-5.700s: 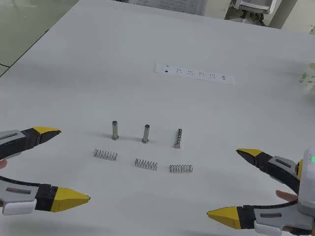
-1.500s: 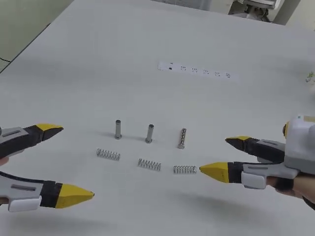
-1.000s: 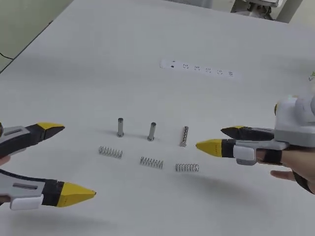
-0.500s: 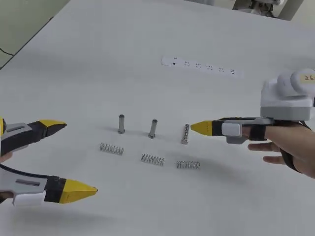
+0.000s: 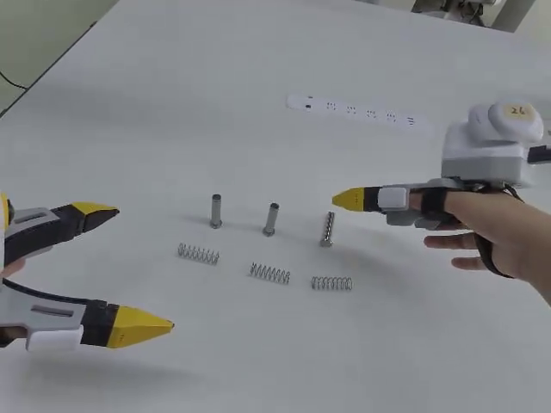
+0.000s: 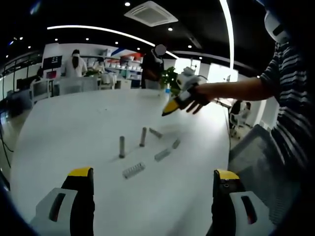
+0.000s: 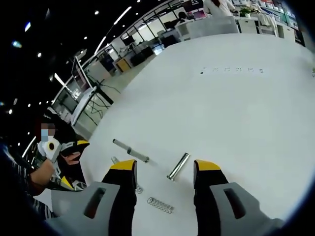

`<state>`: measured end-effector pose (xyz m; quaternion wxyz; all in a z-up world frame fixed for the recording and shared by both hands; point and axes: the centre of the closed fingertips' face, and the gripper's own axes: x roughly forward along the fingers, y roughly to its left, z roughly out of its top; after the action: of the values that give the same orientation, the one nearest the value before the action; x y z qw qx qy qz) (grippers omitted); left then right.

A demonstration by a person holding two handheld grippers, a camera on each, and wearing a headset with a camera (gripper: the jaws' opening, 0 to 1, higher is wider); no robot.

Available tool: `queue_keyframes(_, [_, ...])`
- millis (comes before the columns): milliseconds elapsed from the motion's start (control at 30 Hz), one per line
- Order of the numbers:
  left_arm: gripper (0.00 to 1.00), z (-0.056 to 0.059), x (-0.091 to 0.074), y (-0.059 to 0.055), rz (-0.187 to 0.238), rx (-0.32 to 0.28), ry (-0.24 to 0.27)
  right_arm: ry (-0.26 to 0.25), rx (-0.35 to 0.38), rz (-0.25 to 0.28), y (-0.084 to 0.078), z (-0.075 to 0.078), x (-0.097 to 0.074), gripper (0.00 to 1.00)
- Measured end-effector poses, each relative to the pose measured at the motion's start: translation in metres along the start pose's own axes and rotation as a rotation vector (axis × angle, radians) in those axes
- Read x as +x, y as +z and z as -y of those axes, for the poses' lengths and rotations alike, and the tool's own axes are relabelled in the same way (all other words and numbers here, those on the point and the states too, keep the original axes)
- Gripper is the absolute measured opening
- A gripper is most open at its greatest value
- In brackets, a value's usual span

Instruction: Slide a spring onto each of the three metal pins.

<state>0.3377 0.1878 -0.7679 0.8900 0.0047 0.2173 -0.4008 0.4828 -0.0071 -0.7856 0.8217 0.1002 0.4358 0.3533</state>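
Steel-grey and upright, the left pin (image 5: 215, 211), middle pin (image 5: 272, 219) and right pin (image 5: 328, 230) form a row on the white table (image 5: 129, 103). Nearer the person, one coil lies flat in front of each: left spring (image 5: 198, 253), middle spring (image 5: 269, 274), right spring (image 5: 331, 283). Each spring lies apart from its pin, and all three pins are bare. The right claw (image 5: 351, 200), rolled on its side, hovers with its yellow tip just beside the top of the right pin. In the right gripper view its jaws stand moderately apart, gripping nothing, with that pin seen between them. The left claw (image 5: 138, 268) is spread wide and empty, well apart from the left spring. A power strip (image 5: 357, 112) lies farther back on the table.
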Motion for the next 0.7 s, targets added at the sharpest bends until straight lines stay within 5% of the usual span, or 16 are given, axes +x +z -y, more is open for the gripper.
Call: queue_keyframes(700, [0.98, 0.0, 0.001, 0.0, 0.006, -0.008, 0.0, -0.101, 0.145, -0.095, -0.006, 0.019, 0.03, 0.35])
